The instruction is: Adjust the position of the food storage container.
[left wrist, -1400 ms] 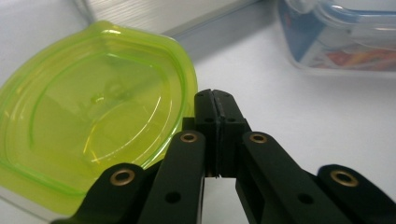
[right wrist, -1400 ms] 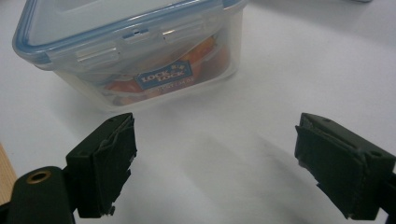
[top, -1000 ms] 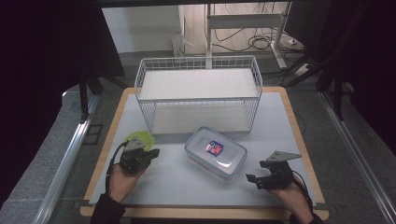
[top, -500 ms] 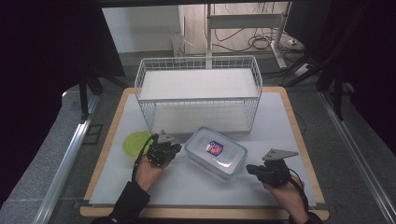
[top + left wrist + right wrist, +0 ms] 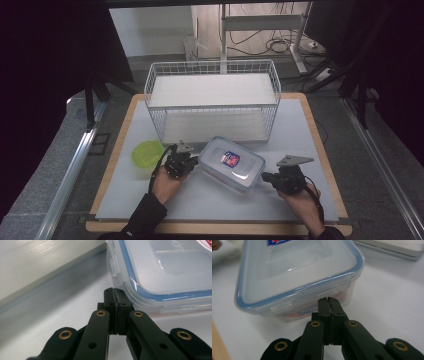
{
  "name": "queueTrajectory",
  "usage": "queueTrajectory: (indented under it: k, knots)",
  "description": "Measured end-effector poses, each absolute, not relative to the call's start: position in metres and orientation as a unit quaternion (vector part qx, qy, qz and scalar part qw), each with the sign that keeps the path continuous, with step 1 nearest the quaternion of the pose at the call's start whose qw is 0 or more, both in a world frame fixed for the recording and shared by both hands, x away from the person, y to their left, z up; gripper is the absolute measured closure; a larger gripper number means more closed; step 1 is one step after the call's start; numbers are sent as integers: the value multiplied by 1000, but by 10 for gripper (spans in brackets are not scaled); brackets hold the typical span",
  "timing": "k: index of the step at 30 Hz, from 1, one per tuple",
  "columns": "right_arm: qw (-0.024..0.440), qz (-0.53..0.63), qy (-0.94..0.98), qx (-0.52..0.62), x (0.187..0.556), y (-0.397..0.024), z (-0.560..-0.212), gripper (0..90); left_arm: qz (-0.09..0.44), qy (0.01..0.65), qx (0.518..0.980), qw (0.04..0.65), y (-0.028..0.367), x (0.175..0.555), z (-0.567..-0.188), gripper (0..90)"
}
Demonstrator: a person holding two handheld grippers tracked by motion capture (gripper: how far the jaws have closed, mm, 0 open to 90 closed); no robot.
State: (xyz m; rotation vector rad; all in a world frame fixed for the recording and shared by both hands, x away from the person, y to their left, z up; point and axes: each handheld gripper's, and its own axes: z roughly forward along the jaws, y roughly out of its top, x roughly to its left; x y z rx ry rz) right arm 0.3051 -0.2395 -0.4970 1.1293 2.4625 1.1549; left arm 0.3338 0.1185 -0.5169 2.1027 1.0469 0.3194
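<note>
Scene: a person's two hands, each carrying black tongs, flank a clear plastic container on a white tabletop with a wooden edge.
Container: a rectangular box with a blue-sealed lid and a red-and-blue label, lying flat and skewed to the tabletop's edges, near the front, just before the wire basket.
Left tongs: pressed together with nothing between them; in the left gripper view the joined tips sit right at the container's near-left corner, beside a lid clasp, though contact cannot be confirmed.
Right tongs: likewise pressed together and holding nothing; in the right gripper view the tips point at the container's side wall just below a clasp, very close, with contact unclear.
Left hand: comes in from the bottom edge in a dark sleeve, angled toward the container's left end.
Right hand: low at the front right, a grey three-cornered plate atop its gripper.
Basket: white wire, upright, with a white board laid across its upper level, at the middle of the tabletop behind the container.
Green bowl: a small lime-coloured dish on the tabletop, just left of the left gripper.
</note>
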Motion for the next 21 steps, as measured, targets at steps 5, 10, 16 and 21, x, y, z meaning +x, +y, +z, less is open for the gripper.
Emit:
queueTrajectory:
  k: [5,10,16,21]
  knots:
    - [97,392,818,409,317,-253,-499,897,112,399,827,380,110,321,-516,898]
    - [102,390,816,415,328,-255,-500,898,97,388,836,375,110,308,-514,897]
    - [99,394,816,410,340,-252,-502,900,77,380,842,376,115,294,-512,895]
    - [99,396,818,406,343,-247,-503,900,75,376,845,372,117,285,-511,890]
